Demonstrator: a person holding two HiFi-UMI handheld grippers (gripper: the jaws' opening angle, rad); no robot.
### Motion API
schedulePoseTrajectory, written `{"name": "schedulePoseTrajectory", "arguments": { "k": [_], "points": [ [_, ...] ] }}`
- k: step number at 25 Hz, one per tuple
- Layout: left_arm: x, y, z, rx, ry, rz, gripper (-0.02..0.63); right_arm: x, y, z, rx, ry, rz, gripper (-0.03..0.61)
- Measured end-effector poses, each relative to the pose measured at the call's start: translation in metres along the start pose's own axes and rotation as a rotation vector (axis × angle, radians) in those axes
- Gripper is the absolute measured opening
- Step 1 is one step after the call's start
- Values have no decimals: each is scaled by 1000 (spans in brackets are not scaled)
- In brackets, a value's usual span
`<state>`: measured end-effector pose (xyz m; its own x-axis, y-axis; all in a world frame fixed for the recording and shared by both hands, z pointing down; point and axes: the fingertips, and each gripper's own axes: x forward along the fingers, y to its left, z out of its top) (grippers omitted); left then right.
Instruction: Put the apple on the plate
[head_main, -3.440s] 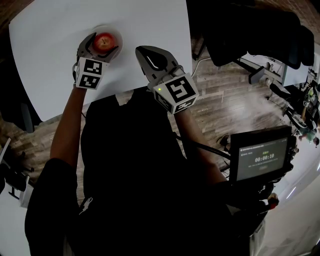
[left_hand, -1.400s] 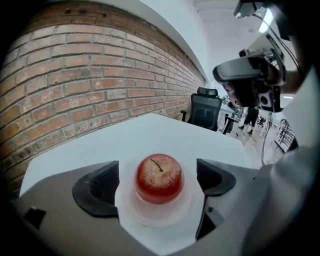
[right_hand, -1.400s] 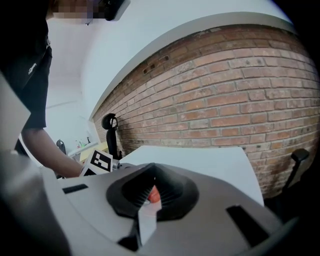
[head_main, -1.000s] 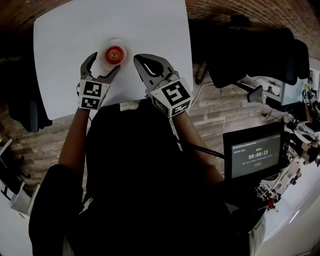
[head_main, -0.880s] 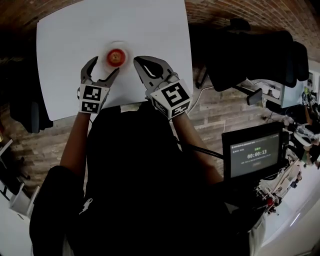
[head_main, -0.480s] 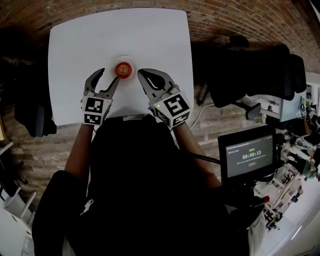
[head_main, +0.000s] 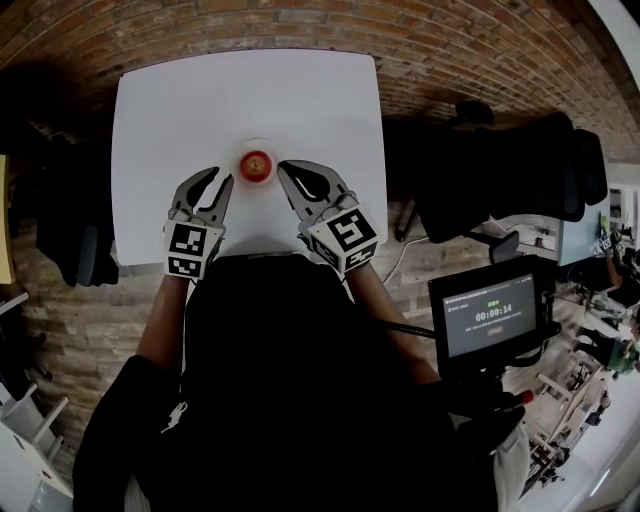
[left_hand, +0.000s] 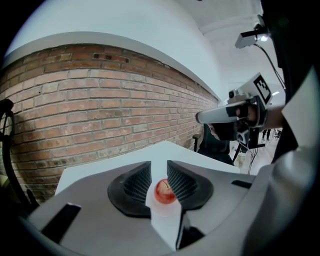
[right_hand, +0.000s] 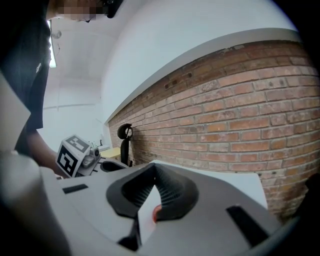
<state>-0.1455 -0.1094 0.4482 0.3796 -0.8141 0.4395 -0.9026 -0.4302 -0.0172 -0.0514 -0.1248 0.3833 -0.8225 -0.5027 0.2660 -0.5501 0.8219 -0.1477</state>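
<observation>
A red apple (head_main: 256, 164) sits on a small white plate (head_main: 257, 148) in the middle of the white table (head_main: 180, 100). My left gripper (head_main: 220, 176) hovers just short of the plate on its left. Its jaws have just been closing to a narrow gap with nothing between them. In the left gripper view the apple (left_hand: 165, 192) and plate (left_hand: 156, 207) show beyond that gap, past the left gripper (left_hand: 159, 167). My right gripper (head_main: 283, 166) is beside the plate's right rim, fingertips together and empty. In the right gripper view only a red sliver of apple (right_hand: 156, 214) shows behind the right gripper (right_hand: 155, 170).
A brick wall (left_hand: 75, 110) runs behind the table. Black office chairs stand to the right (head_main: 500, 160) and left (head_main: 70, 230) of it. A screen showing a timer (head_main: 490, 315) sits by the person's right side, over a wooden floor.
The left gripper let go of the apple, drew back from the plate and narrowed its jaws. The apple stays on the plate. The right gripper has hardly moved.
</observation>
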Motion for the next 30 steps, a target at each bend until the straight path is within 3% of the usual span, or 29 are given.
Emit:
{"name": "schedulePoseTrajectory", "arguments": {
  "k": [7, 30],
  "points": [
    [-10, 3, 5, 1, -10, 22, 8, -2, 0, 5, -9, -19, 0, 3],
    [-1, -2, -7, -43, 21, -31, 6, -11, -7, -4, -3, 0, -37, 3]
  ]
}}
